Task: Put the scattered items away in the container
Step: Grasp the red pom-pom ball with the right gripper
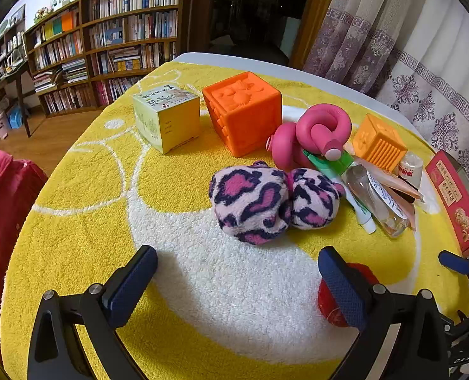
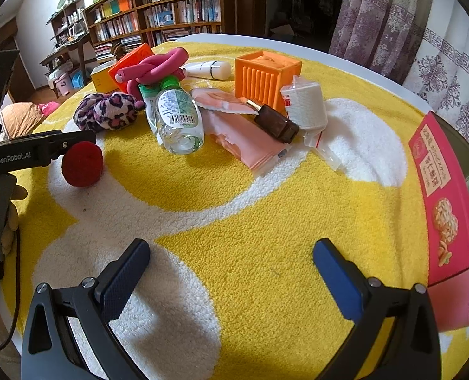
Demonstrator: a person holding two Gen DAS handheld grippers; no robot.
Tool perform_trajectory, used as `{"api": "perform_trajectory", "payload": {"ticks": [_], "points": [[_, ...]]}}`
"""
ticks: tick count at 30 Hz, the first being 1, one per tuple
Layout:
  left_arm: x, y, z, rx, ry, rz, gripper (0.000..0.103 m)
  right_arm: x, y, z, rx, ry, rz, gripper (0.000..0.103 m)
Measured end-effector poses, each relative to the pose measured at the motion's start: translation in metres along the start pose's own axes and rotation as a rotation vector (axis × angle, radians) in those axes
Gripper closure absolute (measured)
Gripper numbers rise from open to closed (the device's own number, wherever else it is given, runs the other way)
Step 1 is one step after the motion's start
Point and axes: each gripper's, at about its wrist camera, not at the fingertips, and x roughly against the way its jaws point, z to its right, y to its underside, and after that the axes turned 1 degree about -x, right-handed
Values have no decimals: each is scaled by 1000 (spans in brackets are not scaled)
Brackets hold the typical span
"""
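From your left wrist camera, your left claw (image 1: 237, 281) is spread wide over the white patch of the yellow towel (image 1: 85, 221) that covers the worktop, with nothing between its pads. A red pompom (image 1: 329, 304) lies just behind the right-hand pad, partly hidden by it. Ahead sits the leopard-print plush scrunchie (image 1: 266, 201), and beyond it, toward the far edge, a pale green carton (image 1: 166, 120) stands beside the big orange cube (image 1: 244, 110). To the right of those, a knotted pink foam roller (image 1: 317, 133) rests against a green-capped tube (image 1: 348, 186) and a clear bottle (image 1: 377, 202), with a smaller orange cube (image 1: 378, 142) behind them. The pink box (image 1: 456, 199) runs along the right edge of the worktop, and a blue pad of your right claw (image 1: 454, 262) shows just in front of it. From your right wrist camera, your right claw (image 2: 231, 272) is likewise held wide apart and carrying nothing, above the towel near the front edge. The pink box (image 2: 446, 209) lies just to its right along the right edge. In the middle of the worktop the clear bottle (image 2: 177, 120), a pink sachet (image 2: 250, 145), a brown vial (image 2: 275, 123) and a bagged white roll (image 2: 307, 107) lie heaped together in front of the smaller orange cube (image 2: 266, 76). The red pompom (image 2: 82, 164) lies at the left, touching the tip of your left claw (image 2: 60, 145).
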Motion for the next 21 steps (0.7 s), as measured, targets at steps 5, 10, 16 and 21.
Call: {"api": "perform_trajectory", "payload": {"ticks": [5, 10, 16, 21], "points": [[1, 1, -3, 13, -3, 2, 0, 0, 0, -1, -1, 6, -1, 0], [11, 2, -20, 73, 76, 23, 0, 1, 0, -1, -6, 17, 1, 0], [20, -1, -25, 16, -3, 45, 0, 11, -2, -5, -30, 12, 33, 0], [25, -7, -40, 28, -56, 64, 0, 29, -18, -24, -53, -163, 85, 0]]}}
